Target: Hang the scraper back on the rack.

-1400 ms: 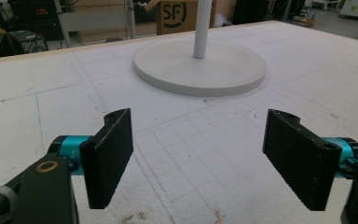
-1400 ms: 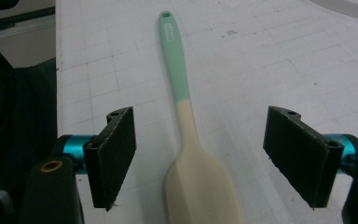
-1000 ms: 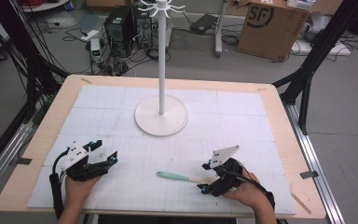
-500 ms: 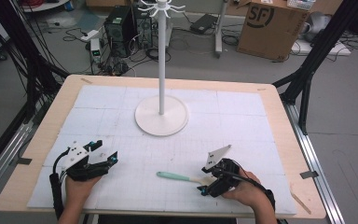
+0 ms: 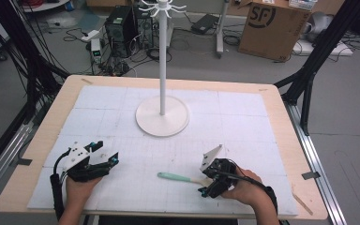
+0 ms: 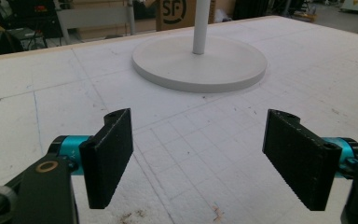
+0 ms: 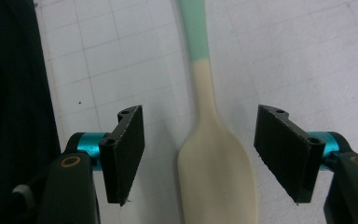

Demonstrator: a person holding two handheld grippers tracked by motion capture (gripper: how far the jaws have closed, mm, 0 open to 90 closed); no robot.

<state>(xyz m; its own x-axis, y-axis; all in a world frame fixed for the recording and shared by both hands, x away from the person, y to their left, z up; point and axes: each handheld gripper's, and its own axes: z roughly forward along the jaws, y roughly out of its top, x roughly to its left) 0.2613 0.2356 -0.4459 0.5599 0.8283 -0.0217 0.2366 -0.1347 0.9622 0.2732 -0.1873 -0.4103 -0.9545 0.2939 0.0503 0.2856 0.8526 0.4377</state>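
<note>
Spatula point(image 7: 214, 154) lies flat on the mat point(image 5: 262, 136), blade between right gripper point(image 7: 198, 158) jaws, which have been closing, pads not yet touching. Left gripper point(image 6: 198, 158) waits wide open, empty, facing stand point(image 6: 199, 63).

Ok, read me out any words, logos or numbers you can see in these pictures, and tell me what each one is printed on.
"SF": printed in black inside a rounded logo on the brown cardboard box on the floor beyond the table; the same box shows in the left gripper view.
Small print beside that logo: too blurred to read.
Spatula, white stand, table mat: no lettering, just grid lines on the mat.
</note>
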